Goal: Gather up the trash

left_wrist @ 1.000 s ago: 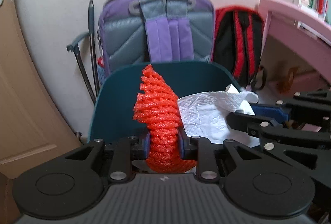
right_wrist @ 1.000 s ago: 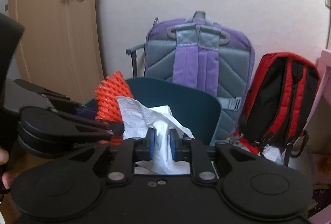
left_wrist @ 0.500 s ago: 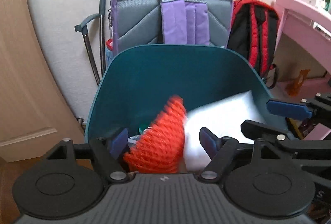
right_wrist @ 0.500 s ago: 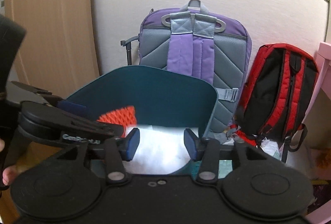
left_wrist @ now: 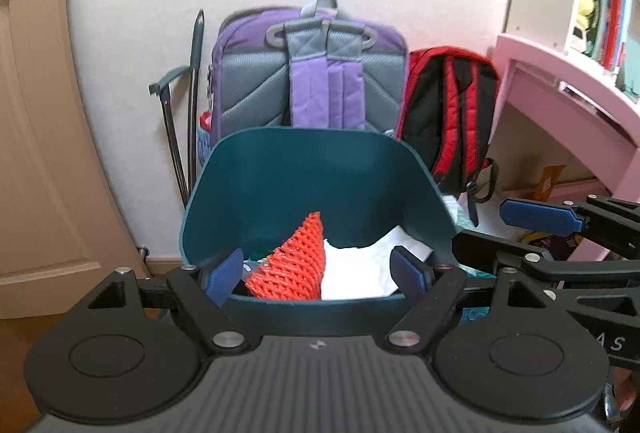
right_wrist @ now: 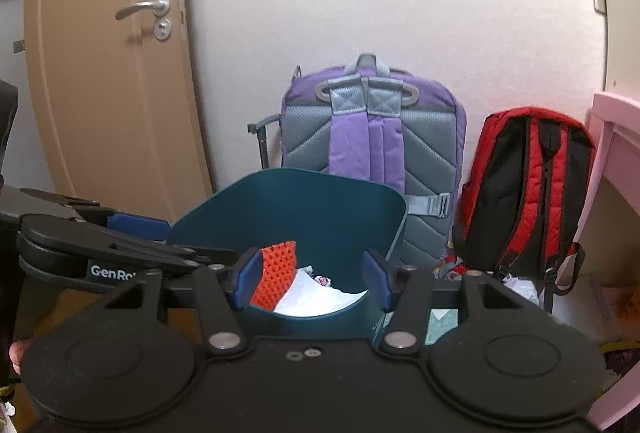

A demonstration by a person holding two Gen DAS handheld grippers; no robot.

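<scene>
A dark teal bin stands on the floor in front of both grippers. Inside it lie a red foam net and a crumpled white paper towel. My left gripper hangs above the bin's near rim, its jaws opening with nothing pressed between the blue pads. My right gripper is likewise over the rim, jaws opening and holding nothing. In the left wrist view the right gripper's fingers reach in from the right; in the right wrist view the left gripper's fingers show at the left.
Behind the bin a purple and grey backpack leans on the wall, beside a red and black backpack. A wooden door is at the left, a pink desk at the right. Litter lies near the red backpack.
Both grippers let go: the red foam net and the white paper towel dropped into the bin. Both jaws spread wide, and both grippers drew back and up from the bin.
</scene>
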